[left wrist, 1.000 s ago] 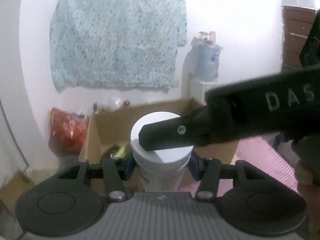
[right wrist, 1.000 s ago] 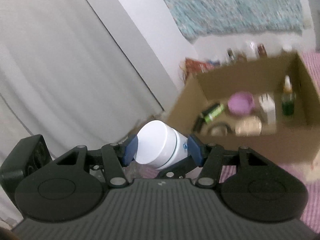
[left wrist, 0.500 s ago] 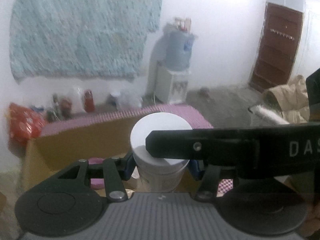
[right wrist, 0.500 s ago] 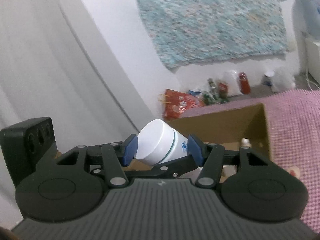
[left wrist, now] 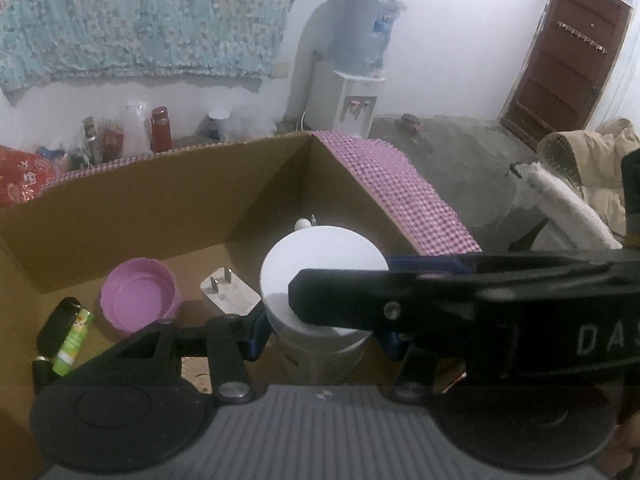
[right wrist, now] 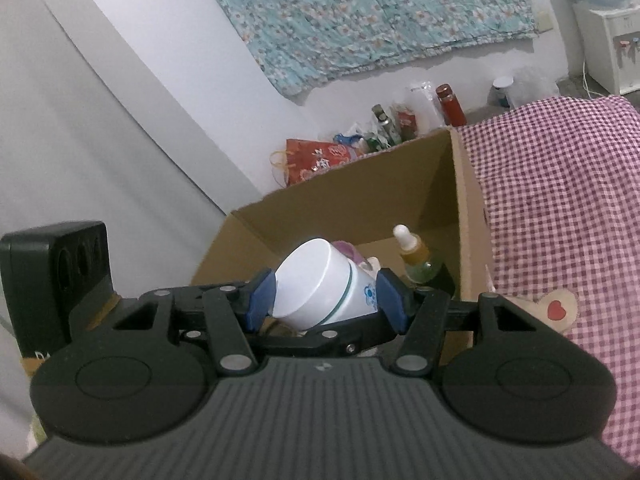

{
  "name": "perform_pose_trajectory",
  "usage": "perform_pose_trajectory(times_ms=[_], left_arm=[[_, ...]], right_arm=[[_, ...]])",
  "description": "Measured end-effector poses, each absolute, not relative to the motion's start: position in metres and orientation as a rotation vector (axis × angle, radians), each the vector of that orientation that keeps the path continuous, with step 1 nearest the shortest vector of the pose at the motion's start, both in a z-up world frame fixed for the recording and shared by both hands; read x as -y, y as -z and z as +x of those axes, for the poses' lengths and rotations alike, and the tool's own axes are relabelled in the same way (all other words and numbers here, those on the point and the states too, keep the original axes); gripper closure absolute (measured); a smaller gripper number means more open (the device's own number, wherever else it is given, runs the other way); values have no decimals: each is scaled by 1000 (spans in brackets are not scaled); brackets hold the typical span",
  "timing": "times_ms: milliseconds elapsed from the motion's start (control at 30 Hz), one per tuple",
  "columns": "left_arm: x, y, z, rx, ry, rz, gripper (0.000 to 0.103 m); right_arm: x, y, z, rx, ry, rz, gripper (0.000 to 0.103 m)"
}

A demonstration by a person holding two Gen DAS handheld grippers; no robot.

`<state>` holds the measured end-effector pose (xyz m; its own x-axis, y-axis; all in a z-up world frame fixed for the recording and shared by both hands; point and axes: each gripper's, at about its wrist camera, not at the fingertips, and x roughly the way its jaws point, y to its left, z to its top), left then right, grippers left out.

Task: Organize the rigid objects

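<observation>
A white lidded jar (left wrist: 320, 276) sits between the blue pads of both grippers, over the open cardboard box (left wrist: 160, 200). My left gripper (left wrist: 320, 336) is shut on the jar's body. My right gripper (right wrist: 326, 296) is shut on the same jar (right wrist: 320, 284), which shows tilted in the right wrist view; one of its fingers (left wrist: 400, 300) crosses the lid in the left wrist view. Inside the box lie a pink lid (left wrist: 138, 296), a white plug adapter (left wrist: 230, 292), a green and black tube (left wrist: 68, 340) and a dropper bottle (right wrist: 414, 256).
The box (right wrist: 464, 208) stands on a pink checked cloth (right wrist: 560, 200). Bottles and a red bag (right wrist: 316, 160) line the far wall. A water dispenser (left wrist: 352, 92) and a brown door (left wrist: 560, 56) stand at the right. A folded white towel (left wrist: 568, 216) lies at right.
Both grippers have carried the jar forward and down over the box. The box interior and its contents now show in the left wrist view. The grip has not changed.
</observation>
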<state>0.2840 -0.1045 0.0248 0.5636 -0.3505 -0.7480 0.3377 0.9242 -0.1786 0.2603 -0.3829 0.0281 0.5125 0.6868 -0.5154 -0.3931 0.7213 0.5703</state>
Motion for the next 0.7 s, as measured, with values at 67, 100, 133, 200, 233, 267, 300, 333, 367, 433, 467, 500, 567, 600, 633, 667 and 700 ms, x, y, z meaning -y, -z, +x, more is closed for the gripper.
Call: perform_pose_trajectory(times_ms=[67, 100, 133, 200, 233, 267, 300, 333, 367, 433, 467, 500, 567, 600, 633, 667, 700], left_arm=[[111, -23, 288, -898, 396, -5, 49], [112, -22, 289, -902, 394, -1, 49], [112, -22, 288, -901, 391, 1, 49], [114, -23, 288, -893, 400, -1, 45], [114, -24, 287, -890, 401, 0, 44], [115, -25, 285, -884, 401, 6, 42], [115, -26, 284, -872, 401, 11, 37], [115, -28, 281, -856, 401, 12, 35], [115, -30, 278, -840, 401, 10, 33], [112, -37, 270, -808, 409, 4, 28], [111, -42, 265, -789, 414, 0, 23], [109, -46, 260, -771, 414, -1, 20], [105, -56, 249, -738, 406, -8, 18], [102, -62, 243, -723, 404, -16, 15], [99, -67, 236, -711, 403, -26, 13], [94, -73, 228, -698, 404, -40, 9], [90, -79, 221, -685, 406, -51, 6]], right_arm=[[382, -25, 262, -802, -667, 402, 47], [382, -24, 262, -805, -665, 400, 46], [382, -23, 260, -807, -661, 397, 46], [380, -22, 262, -810, -650, 394, 46], [381, -22, 261, -807, -648, 393, 45], [382, -22, 260, -806, -646, 394, 44], [383, -23, 259, -803, -642, 395, 43], [383, -23, 258, -800, -636, 395, 41], [385, -25, 256, -794, -626, 396, 38], [389, -29, 254, -781, -613, 408, 37], [393, -32, 251, -769, -609, 419, 35], [396, -36, 247, -754, -605, 431, 34], [402, -44, 240, -717, -594, 454, 30], [407, -50, 234, -695, -584, 462, 28], [409, -55, 229, -675, -574, 465, 25], [412, -62, 222, -655, -562, 465, 22], [414, -69, 215, -631, -546, 463, 20]])
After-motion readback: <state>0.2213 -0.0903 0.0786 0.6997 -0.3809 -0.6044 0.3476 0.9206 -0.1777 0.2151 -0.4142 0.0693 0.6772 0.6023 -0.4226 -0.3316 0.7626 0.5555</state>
